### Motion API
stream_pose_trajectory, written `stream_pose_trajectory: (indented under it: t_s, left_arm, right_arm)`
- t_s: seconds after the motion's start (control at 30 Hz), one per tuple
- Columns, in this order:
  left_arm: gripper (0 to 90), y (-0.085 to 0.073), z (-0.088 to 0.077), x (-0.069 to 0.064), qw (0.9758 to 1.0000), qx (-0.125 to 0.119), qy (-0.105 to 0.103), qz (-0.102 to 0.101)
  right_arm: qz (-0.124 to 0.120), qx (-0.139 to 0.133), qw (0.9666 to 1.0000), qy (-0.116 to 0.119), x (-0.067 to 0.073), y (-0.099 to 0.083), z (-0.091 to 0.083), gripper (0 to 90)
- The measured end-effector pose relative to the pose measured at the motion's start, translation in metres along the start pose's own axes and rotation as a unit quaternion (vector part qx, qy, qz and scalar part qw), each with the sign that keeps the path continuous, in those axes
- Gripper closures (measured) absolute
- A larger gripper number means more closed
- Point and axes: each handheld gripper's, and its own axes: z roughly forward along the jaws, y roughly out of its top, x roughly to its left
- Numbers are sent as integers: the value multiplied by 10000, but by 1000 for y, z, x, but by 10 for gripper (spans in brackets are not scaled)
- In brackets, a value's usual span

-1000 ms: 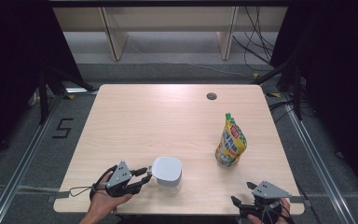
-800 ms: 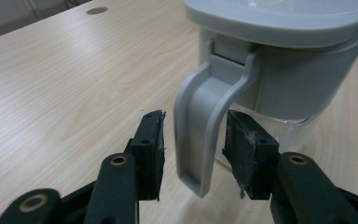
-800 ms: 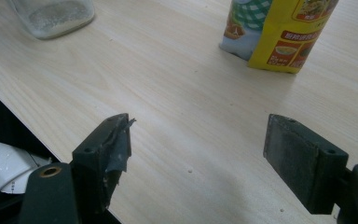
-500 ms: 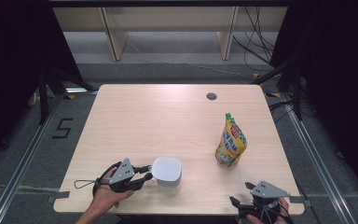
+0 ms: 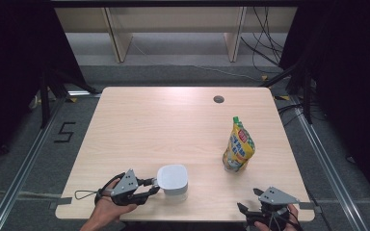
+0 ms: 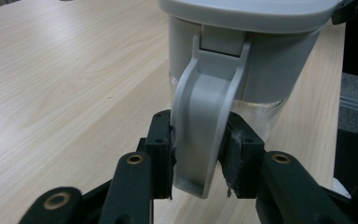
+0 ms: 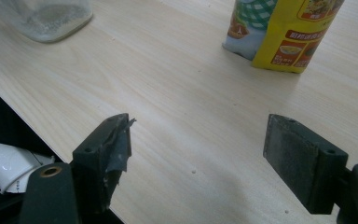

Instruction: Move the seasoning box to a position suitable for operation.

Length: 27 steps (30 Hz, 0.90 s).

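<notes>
Black rubber-padded fingers (image 6: 161,149) of the left gripper (image 6: 196,156), just widening slightly, clamp the jar's (image 6: 242,60) smooth grey plastic latch (image 6: 205,126); right gripper (image 7: 198,149) fingers stand apart.

The jar (image 6: 242,60) is cut off at the top edge, its lid's latch (image 6: 205,116) hiding its front.

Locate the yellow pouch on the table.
In the high view the yellow pouch stands upright on the table's right half, right of the grey-lidded jar and beyond the right gripper.
</notes>
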Motion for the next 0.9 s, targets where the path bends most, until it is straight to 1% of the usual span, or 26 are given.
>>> stream_pose_trajectory:
  t_s: [0.03,0.07,0.1,0.13,0.17,0.2,0.23,0.27,0.33,0.37,0.4,0.43,0.47,0.5,0.53,0.57,0.6,0.63,0.67,0.7,0.73,0.77,0.8,0.83,0.87,0.9]
  left_arm:
    - [675,1,0,0,10000,18,-11,65]
    - [675,0,2,-2,10000,8,-4,-25]
    - [677,1,2,-3,9999,45,81,-47]
    - [678,2,2,-3,10000,65,71,-16]
    - [679,3,2,-2,9999,110,87,89]
    - [679,3,2,-3,9999,87,56,86]
    - [680,2,3,-4,10000,49,66,-50]
    - [680,2,3,-4,10000,45,49,-54]
    - [680,4,4,-4,9999,80,75,90]
    - [680,4,4,-4,9999,115,67,49]
    - [680,4,5,-6,9999,94,102,14]
    - [680,4,7,-7,10000,50,41,-30]
    - [680,5,8,-8,10000,6,74,-11]
    - [680,5,9,-9,10000,6,38,-77]
    - [679,5,9,-8,10000,30,46,-65]
    - [678,5,9,-8,10000,25,-8,-79]
    - [674,5,9,-6,10000,55,19,-24]
    - [656,5,9,-7,9999,66,-6,-102]
    - [611,5,9,-8,9999,67,-40,-120]
    - [574,6,9,-8,9999,59,-70,-67]
    - [539,6,7,-9,10000,93,-23,-9]
    - [436,7,5,-11,10000,65,7,4]
    - [436,8,4,-11,10000,41,-24,-25]
    - [418,9,2,-11,10000,-21,13,-94]
    - [382,11,-2,-9,9999,-90,-22,-121]
    - [364,11,-2,-9,9999,-90,-22,-121]
  right_arm:
    - [100,48,9999,30,1,0,0,243]
    - [100,48,9999,30,1,0,0,243]
    - [94,43,9999,58,1,0,0,243]
    - [43,6,10000,39,1,0,0,244]
    - [87,16,10000,43,2,0,0,244]
    - [64,21,10000,66,1,0,0,244]
    - [69,41,9999,74,1,0,1,244]
    - [69,41,9999,74,1,0,1,244]
    - [76,36,9999,73,2,1,0,244]
    - [35,0,10000,85,2,1,1,244]
    - [92,24,9999,124,3,1,1,244]
    - [45,15,9999,119,2,1,2,244]
    - [52,45,9999,116,2,1,1,244]
    - [37,24,9999,114,2,1,2,244]
    - [0,9,10000,83,2,2,2,244]
    - [25,33,10000,65,3,2,2,244]
    - [113,36,9999,77,4,2,1,244]
    - [-34,-19,10000,53,2,2,2,244]
    - [2,1,10000,70,3,1,1,244]
    - [77,20,9999,82,3,1,0,244]
    - [78,2,9999,77,3,1,0,244]
    - [6,-22,9999,152,1,1,1,244]
    - [6,-22,9999,152,1,1,1,244]
    - [41,-34,10000,64,1,1,0,244]
    - [91,-10,9999,83,1,0,0,244]
    - [91,-10,9999,83,1,0,0,244]
